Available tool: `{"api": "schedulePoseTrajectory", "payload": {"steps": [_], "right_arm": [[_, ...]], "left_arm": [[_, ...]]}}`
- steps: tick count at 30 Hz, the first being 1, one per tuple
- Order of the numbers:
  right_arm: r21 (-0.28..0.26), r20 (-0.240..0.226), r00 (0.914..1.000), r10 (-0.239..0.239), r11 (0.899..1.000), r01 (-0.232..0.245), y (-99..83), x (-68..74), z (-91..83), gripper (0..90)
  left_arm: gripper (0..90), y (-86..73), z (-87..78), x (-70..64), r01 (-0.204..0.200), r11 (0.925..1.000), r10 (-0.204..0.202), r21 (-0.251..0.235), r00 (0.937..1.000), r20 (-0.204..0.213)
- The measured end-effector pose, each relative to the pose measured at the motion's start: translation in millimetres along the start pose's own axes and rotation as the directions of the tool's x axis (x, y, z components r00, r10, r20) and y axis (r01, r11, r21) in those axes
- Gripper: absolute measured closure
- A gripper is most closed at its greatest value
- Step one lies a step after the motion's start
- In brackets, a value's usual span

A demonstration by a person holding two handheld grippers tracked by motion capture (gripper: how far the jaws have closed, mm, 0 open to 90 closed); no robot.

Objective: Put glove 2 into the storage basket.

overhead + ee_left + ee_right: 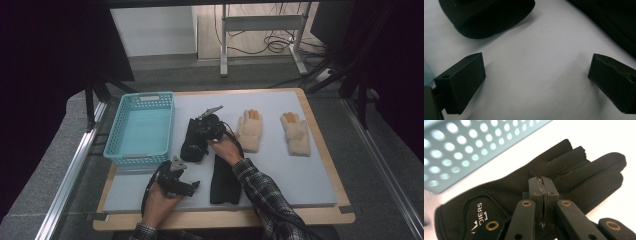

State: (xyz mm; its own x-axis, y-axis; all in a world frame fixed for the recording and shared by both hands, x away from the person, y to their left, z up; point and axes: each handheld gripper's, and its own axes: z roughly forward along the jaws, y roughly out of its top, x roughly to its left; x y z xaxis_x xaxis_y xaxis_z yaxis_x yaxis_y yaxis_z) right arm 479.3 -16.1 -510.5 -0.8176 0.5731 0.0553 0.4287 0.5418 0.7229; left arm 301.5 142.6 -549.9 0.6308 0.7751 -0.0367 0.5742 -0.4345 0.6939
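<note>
Two black gloves lie mid-mat. The upper black glove lies flat beside the basket, and my right gripper is over its palm with the jaws shut together. The tips touch the fabric, and I see nothing held between them. The lower black glove lies nearer the front edge. My left gripper hovers low over bare mat just left of it, jaws wide open and empty. The upper glove's cuff shows ahead of it.
A light blue perforated basket stands empty at the left of the grey mat. Two cream gloves lie palm-down at the right. The mat rests on a wooden board; metal rails run along both sides.
</note>
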Motion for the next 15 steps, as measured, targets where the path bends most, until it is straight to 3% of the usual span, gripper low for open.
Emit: {"api": "schedulePoseTrajectory", "payload": {"steps": [10,15], "right_arm": [[-0.05,-0.015,0.9998,-0.017,0.999,0.016,7.7,3.1,-38.6,87.1],[-0.088,-0.035,0.9991,-0.025,0.996,0.022,7.3,4.4,-71.6,87.1]], "left_arm": [[1.5,-0.1,-0.1,0.1,-0.003,1.0,0.003,0.001,1.0,-0.002],[1.5,0.0,-0.1,0.1,-0.004,1.0,0.004,0.001,1.0,-0.002]]}}
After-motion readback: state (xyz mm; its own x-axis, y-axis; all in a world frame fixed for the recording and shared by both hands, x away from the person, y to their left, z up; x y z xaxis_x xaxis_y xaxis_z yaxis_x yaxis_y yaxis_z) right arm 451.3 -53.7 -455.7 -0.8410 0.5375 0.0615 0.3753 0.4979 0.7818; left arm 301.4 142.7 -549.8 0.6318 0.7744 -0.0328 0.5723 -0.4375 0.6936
